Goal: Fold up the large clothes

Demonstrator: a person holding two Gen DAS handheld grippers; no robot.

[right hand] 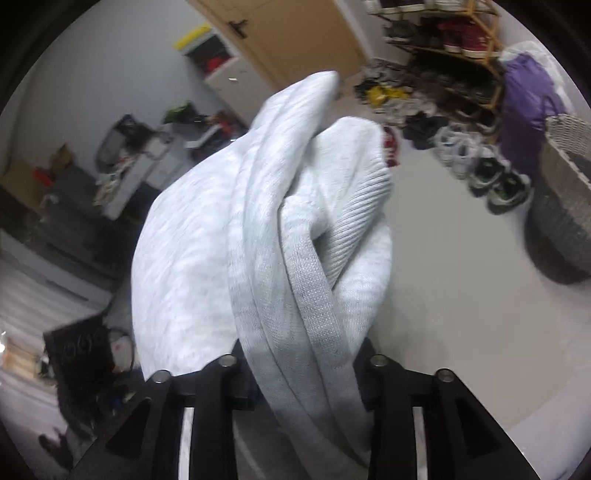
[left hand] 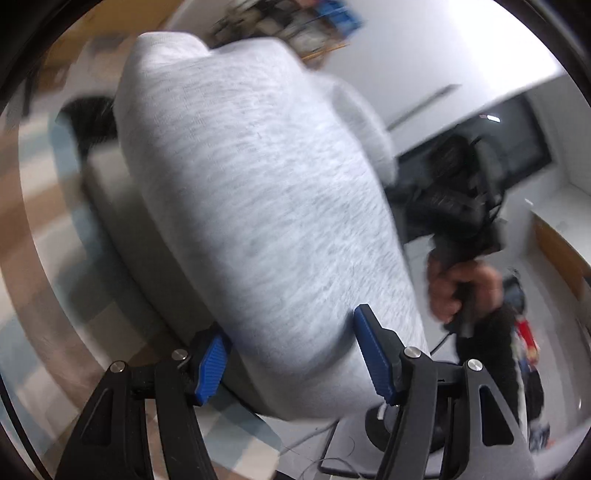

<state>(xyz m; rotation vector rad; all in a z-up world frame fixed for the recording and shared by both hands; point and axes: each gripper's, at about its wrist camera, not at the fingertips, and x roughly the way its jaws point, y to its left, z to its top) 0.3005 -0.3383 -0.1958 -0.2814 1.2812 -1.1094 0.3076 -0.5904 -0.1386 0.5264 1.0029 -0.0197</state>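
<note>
The sweatshirt (right hand: 207, 236) is soft heather-grey knit cloth, matt, with a ribbed cuff (right hand: 360, 218) and a flat woven band (right hand: 314, 295). The left gripper (left hand: 291, 354) has matt black plastic arms, ridged blue pads (left hand: 373, 354) and shiny metal pins. Behind the sweatshirt stand a smooth wooden door (right hand: 295, 33) and a rough woven basket (right hand: 565, 206).
</note>
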